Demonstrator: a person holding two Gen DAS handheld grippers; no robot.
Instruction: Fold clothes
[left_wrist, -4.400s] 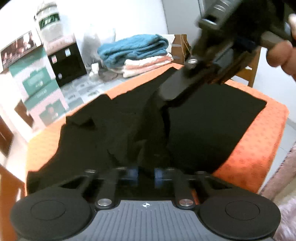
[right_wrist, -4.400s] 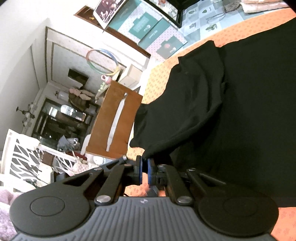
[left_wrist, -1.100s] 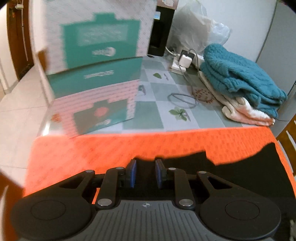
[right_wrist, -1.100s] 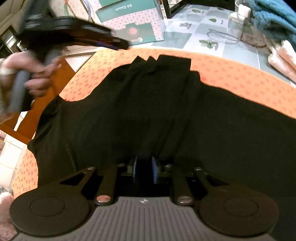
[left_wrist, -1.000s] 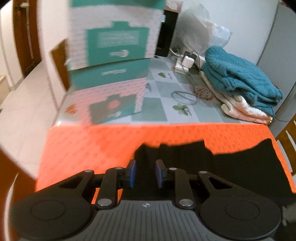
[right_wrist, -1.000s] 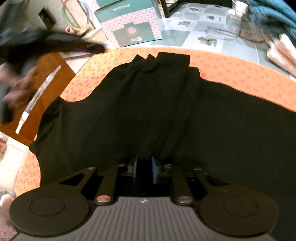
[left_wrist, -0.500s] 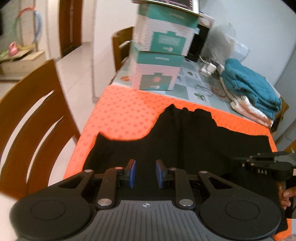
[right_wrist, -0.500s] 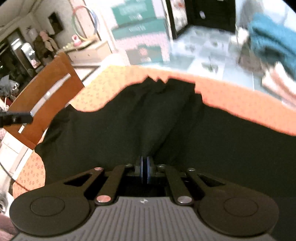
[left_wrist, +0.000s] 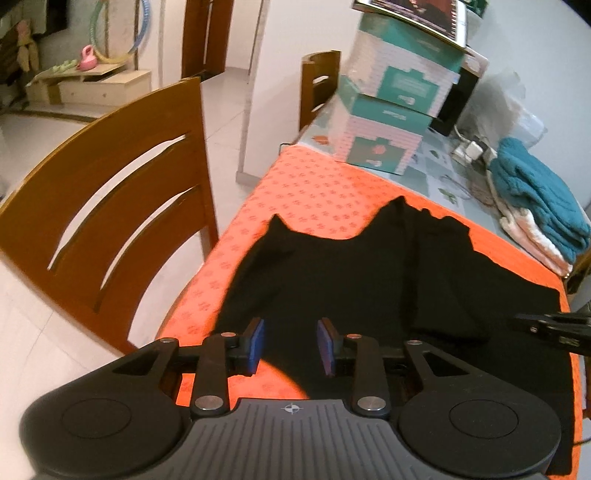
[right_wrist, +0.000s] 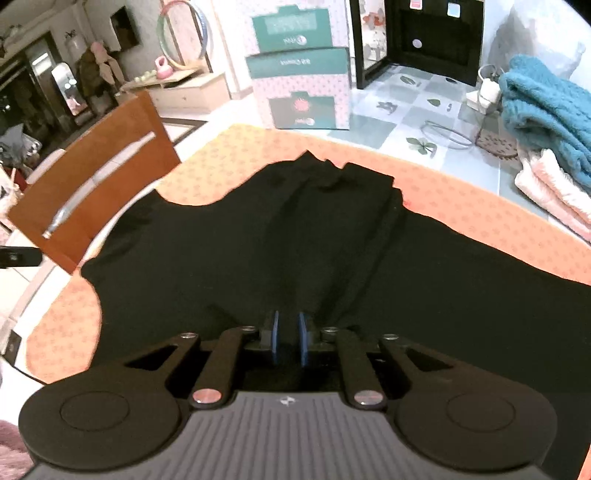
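Note:
A black garment lies spread on the orange patterned cloth over the table, with a folded ridge of fabric down its middle; it also shows in the right wrist view. My left gripper is open and empty above the garment's near left edge. My right gripper is slightly open, low over the near end of the ridge, with nothing clamped. The right gripper's tip shows at the right edge of the left wrist view.
A wooden chair stands at the table's left side. Stacked teal and pink boxes and a pile of folded teal and pink towels sit at the far end, with a cable and charger near them.
My left gripper has pulled back from the far edge to the near left and opened wider. My right gripper has let go of the fabric ridge and parted slightly.

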